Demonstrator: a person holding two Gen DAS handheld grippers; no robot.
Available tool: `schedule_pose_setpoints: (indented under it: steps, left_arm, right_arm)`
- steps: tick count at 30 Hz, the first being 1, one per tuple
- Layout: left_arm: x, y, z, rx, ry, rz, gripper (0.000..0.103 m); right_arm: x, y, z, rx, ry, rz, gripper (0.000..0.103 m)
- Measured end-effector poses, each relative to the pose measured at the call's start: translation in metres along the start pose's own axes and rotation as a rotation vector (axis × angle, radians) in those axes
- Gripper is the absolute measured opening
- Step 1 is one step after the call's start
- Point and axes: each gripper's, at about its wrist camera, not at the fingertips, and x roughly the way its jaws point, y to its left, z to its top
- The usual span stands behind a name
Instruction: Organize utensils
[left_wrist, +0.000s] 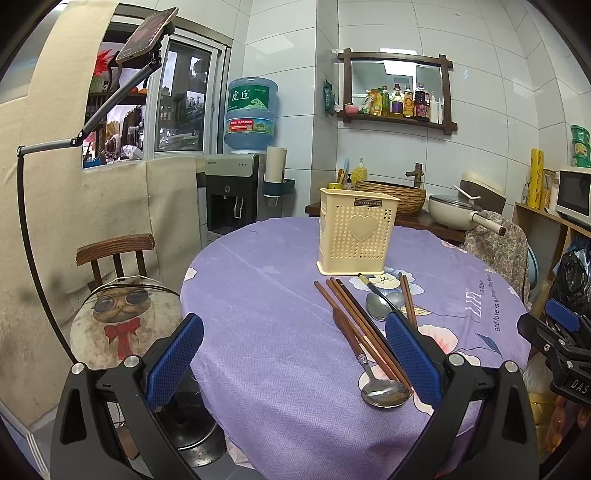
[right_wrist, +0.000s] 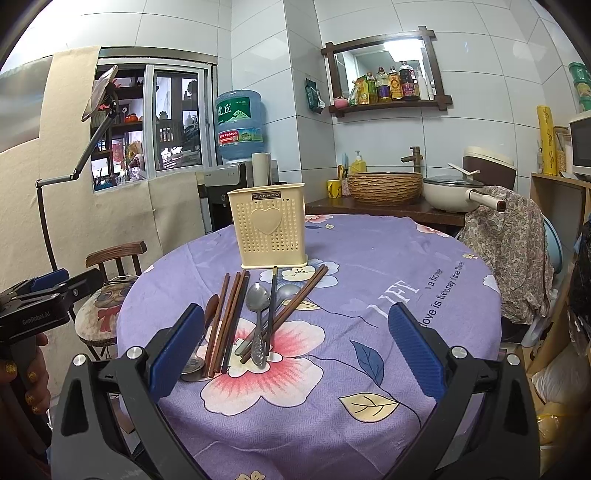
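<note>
A cream perforated utensil holder (left_wrist: 357, 236) (right_wrist: 268, 229) stands upright on the round table with the purple floral cloth (left_wrist: 280, 332) (right_wrist: 369, 295). In front of it lie several brown chopsticks (left_wrist: 354, 317) (right_wrist: 229, 317), a wooden-handled spoon (left_wrist: 384, 392) and metal spoons (left_wrist: 376, 306) (right_wrist: 258, 297). My left gripper (left_wrist: 293, 363) is open and empty, above the table's near left edge, its right finger beside the chopsticks. My right gripper (right_wrist: 295, 350) is open and empty, above the near side, the utensils by its left finger.
A wooden chair with a cat cushion (left_wrist: 125, 314) stands left of the table. A cloth-draped chair (right_wrist: 509, 251) stands at the right. Behind are a counter with a woven basin (right_wrist: 384, 186), a pan (right_wrist: 452, 194) and a water dispenser (left_wrist: 236, 192). A phone stand (left_wrist: 33, 236) arcs at left.
</note>
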Motion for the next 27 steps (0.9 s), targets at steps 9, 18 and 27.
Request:
schedule_pose_setpoints:
  steps: [9,18,27]
  left_arm:
    - [0.0000,-0.0008,0.0003,-0.002,0.000,0.002,0.097]
    - [0.0000,-0.0007,0.0005,-0.003,0.000,0.001,0.097]
    - [0.0001,-0.0001,0.0008,-0.002,0.001,0.001,0.097]
  right_arm:
    - [0.0002,0.0024,-0.0015,-0.002,0.001,0.000,0.098]
    - [-0.0002,0.0025,-0.0019,-0.001,0.003,0.000,0.098]
    - [-0.0007,0.0017,-0.0022,0.001,0.006,0.000,0.098]
